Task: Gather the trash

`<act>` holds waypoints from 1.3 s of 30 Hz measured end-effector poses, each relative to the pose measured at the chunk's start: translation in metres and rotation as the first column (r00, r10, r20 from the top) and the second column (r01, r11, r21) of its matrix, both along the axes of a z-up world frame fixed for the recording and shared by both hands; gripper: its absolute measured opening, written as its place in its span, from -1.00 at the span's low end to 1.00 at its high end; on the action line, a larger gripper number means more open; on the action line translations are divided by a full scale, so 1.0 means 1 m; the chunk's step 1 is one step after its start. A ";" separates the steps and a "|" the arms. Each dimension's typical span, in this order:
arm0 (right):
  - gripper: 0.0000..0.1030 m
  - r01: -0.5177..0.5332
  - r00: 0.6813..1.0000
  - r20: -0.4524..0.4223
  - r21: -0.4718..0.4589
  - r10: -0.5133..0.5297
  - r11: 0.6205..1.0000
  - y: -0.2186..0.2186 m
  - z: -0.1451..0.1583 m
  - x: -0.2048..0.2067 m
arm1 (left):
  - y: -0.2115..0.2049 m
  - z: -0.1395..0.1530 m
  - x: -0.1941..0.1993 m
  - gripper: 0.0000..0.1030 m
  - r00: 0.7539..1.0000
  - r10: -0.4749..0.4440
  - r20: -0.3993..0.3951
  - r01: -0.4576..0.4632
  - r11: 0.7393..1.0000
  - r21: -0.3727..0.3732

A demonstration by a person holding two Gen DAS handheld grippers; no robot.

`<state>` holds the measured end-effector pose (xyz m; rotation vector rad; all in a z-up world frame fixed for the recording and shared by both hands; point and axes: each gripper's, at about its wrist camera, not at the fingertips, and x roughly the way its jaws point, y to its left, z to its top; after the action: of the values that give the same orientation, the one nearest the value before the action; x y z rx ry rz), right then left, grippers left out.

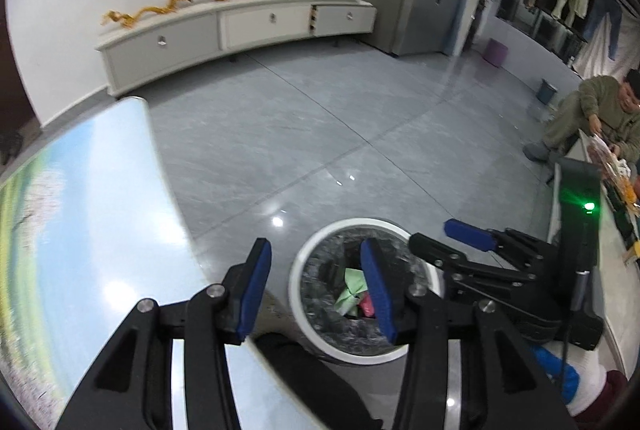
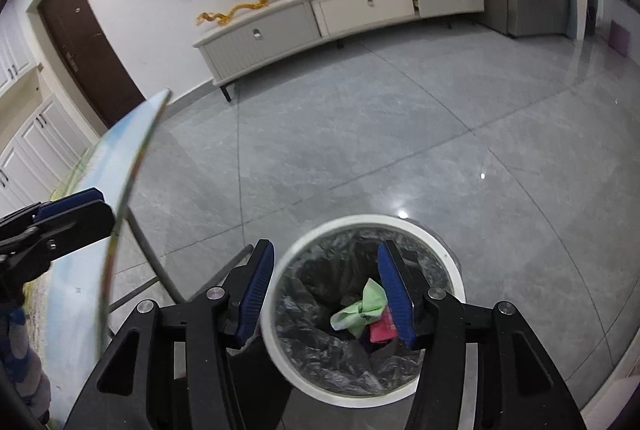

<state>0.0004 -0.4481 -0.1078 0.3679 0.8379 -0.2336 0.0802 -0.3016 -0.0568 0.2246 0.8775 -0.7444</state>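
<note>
A round white trash bin [image 2: 366,306] stands on the grey tiled floor [image 2: 400,133], directly below both grippers. It is lined with a crinkled, dark translucent plastic bag [image 2: 320,310]. At the bottom lie a crumpled pale green wrapper [image 2: 358,308] and a flat pink packet [image 2: 382,328], touching each other.

The right gripper [image 2: 326,294] hangs over the bin with its blue ribbed pads spread wide and nothing between them. The left gripper [image 1: 314,290] is likewise spread and empty, poised above the bin's near rim beside the edge of a glossy glass table [image 1: 92,197] with a printed sky-and-meadow top.

Judging from this, at least two pieces of trash are already in the bin, and neither gripper carries anything. No loose trash shows on the visible floor or table, though much of the tabletop is out of view, so whether more remains cannot be told.

Beyond stand a long cream cabinet [image 2: 340,17] and a seated person [image 1: 600,113].
</note>
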 end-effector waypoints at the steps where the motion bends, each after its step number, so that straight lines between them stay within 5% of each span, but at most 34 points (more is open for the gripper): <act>1: 0.05 -0.012 1.000 0.013 -0.011 0.012 1.000 0.008 0.007 0.000 | 0.007 0.003 -0.001 -0.12 1.000 0.018 0.016 -0.018 1.000 0.003; 19: 0.25 -0.120 0.979 0.144 -0.162 0.144 0.979 0.110 0.094 -0.007 | 0.122 0.060 -0.028 -0.05 0.947 0.254 0.196 -0.242 0.967 -0.083; 23: 0.27 -0.130 0.975 0.156 -0.187 0.160 0.974 0.127 0.104 -0.012 | 0.141 0.067 -0.034 0.09 0.931 0.287 0.225 -0.269 0.957 -0.108; 39: 0.71 -0.118 0.956 0.217 -0.324 0.196 0.939 0.189 0.143 -0.050 | 0.199 0.089 -0.076 0.25 0.862 0.397 0.315 -0.362 0.917 -0.166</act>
<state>-0.0495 -0.2592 0.0350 0.0321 0.5693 -0.1608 0.0041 -0.1025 0.0325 0.0802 0.5231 -0.3597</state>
